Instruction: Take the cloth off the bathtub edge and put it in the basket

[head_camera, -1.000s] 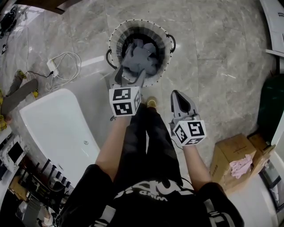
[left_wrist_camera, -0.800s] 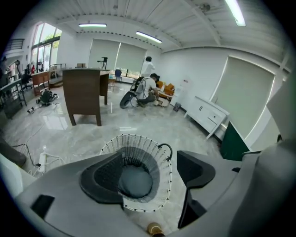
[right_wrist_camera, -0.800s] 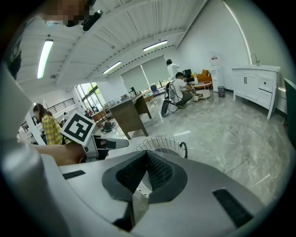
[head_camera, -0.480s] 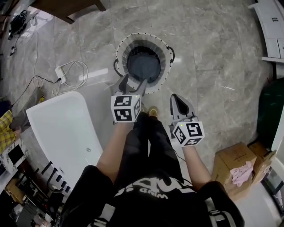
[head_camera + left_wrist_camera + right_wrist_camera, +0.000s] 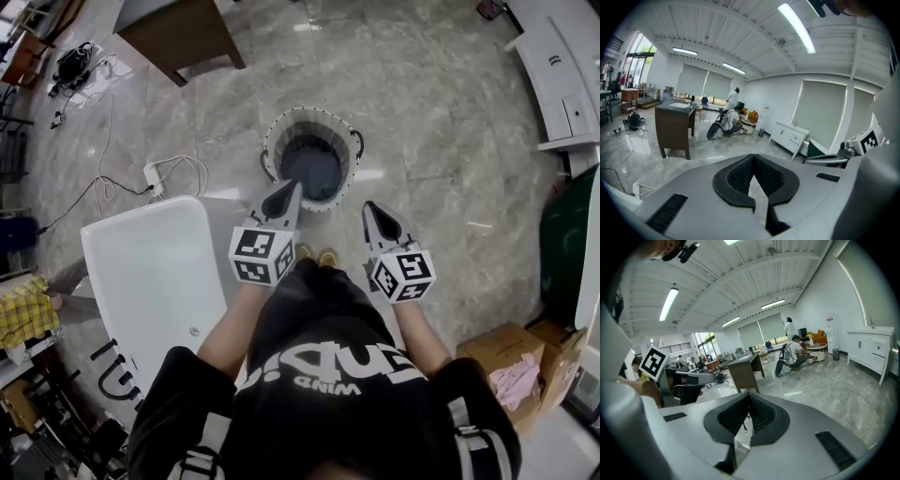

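The round wire-rimmed basket (image 5: pixel 281 136) stands on the marble floor ahead of me, and the grey cloth (image 5: pixel 311 171) lies inside it. The white bathtub (image 5: pixel 155 272) is at the lower left with nothing on its edge. My left gripper (image 5: pixel 287 192) hangs well above the basket's near rim; its jaws have just closed and nothing is between them. In the left gripper view the left gripper (image 5: pixel 753 157) points out across the room. My right gripper (image 5: pixel 375 211) is beside it, shut and empty, and in its own view the right gripper (image 5: pixel 749 395) also faces the room.
A brown desk (image 5: pixel 183 33) stands beyond the basket at the upper left. A power strip with cables (image 5: pixel 155 173) lies by the tub. White cabinets (image 5: pixel 553 56) line the right wall. A cardboard box (image 5: pixel 497 352) holding a pink cloth (image 5: pixel 514 375) sits at the lower right.
The left gripper let go of the grey cloth, which now lies in the basket, and its jaws went from open to shut. Both grippers rose away from the basket.
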{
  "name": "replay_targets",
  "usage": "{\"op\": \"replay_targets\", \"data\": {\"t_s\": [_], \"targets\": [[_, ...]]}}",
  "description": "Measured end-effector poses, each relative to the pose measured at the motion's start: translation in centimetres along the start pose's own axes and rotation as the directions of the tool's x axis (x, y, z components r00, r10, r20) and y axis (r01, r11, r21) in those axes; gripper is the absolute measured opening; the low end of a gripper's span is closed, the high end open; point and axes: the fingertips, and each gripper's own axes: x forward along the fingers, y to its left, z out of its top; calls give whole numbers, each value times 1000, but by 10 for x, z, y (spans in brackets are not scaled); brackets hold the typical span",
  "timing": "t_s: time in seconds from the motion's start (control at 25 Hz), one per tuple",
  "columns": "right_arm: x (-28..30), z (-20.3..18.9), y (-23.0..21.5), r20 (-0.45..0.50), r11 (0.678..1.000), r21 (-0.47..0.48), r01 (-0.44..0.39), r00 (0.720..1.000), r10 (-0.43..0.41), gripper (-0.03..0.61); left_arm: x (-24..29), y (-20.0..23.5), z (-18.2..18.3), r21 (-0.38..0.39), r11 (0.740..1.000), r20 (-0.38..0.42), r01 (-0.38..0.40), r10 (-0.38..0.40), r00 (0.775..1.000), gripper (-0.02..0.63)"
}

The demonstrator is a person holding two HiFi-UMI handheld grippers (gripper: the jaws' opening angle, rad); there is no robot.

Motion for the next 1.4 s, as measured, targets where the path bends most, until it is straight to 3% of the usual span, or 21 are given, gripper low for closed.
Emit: {"op": "replay_targets", "data": {"t_s": [0.32, 0.64, 1.4], "targets": [[-43, 36, 26, 89, 996, -79, -29, 995, 36, 14, -76, -32, 26, 79, 997, 116, -2, -7, 993, 15], [-58, 49, 38, 144, 993, -108, -39, 988, 54, 14, -108, -35, 26, 80, 995, 184, -53, 38, 982, 14], [-65, 50, 54, 161, 987, -134, -87, 981, 108, 14, -121, -42, 22, 36, 997, 196, -75, 67, 978, 14]]}}
